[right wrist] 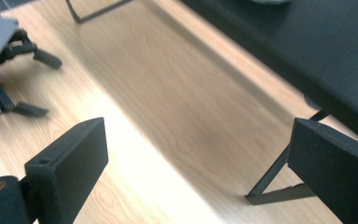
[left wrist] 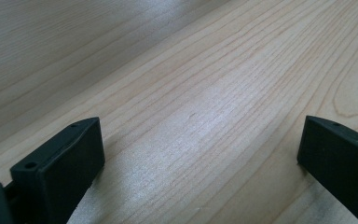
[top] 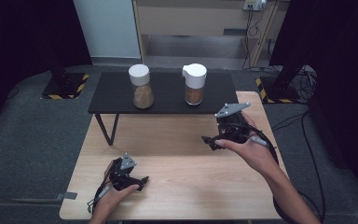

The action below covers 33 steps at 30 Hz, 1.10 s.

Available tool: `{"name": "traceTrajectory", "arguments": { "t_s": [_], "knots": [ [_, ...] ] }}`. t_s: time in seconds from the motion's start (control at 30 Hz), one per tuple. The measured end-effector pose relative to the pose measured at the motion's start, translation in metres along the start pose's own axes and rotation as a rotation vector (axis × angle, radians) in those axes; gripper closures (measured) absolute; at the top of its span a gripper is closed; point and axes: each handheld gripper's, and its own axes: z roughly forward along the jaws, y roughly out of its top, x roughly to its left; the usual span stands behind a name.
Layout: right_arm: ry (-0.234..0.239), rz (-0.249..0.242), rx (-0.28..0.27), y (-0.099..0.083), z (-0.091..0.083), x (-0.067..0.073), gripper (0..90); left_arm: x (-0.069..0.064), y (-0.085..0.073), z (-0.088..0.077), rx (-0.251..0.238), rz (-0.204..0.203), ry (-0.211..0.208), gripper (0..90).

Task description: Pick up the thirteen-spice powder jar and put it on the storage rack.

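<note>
Your right gripper [top: 216, 140] hangs over the right half of the wooden table [top: 177, 196], its jaws spread wide with nothing between them. In the right gripper view the two black jaws frame only bare wood and the thin metal leg [right wrist: 272, 179] of the black shelf [top: 168, 95].

From that gripper, the nearest thing to go for is the jar with the spouted white lid [top: 194, 85], and it lies at about eleven o'clock in the high view, up on the black shelf and therefore above the level of the tabletop. It stands upright, so its long axis is vertical, with brown powder filling the lower part. I judge that a side-on grip around the glass body would suit better than coming down on the cap.

The second jar, the one with the round white cap [top: 141, 87], stands at about ten o'clock from your right gripper and well apart from the first, toward the shelf's left half.

Your left gripper [top: 144, 181] sits low at the near left of the table, jaws likewise wide apart and holding nothing; the left gripper view has just wood grain between them. From it, the round-capped jar is at twelve o'clock and far off. The right hand is plainly the nearer one to either jar, the spouted one above all.
</note>
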Motion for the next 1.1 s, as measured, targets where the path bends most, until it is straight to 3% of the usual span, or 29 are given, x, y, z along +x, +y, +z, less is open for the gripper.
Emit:
{"name": "traceTrajectory", "arguments": {
  "t_s": [0.5, 1.1],
  "knots": [
    [0.028, 0.033, 0.034, -0.037, 0.03, -0.001, 6.4, 0.0, 0.001, 0.0, 0.003, 0.004, 0.0, 0.0],
    [0.029, 0.13, 0.038, -0.093, 0.041, -0.013, 6.4, 0.0, 0.0, 0.0, 0.003, 0.003, 0.0, 0.0]
  ]
}}
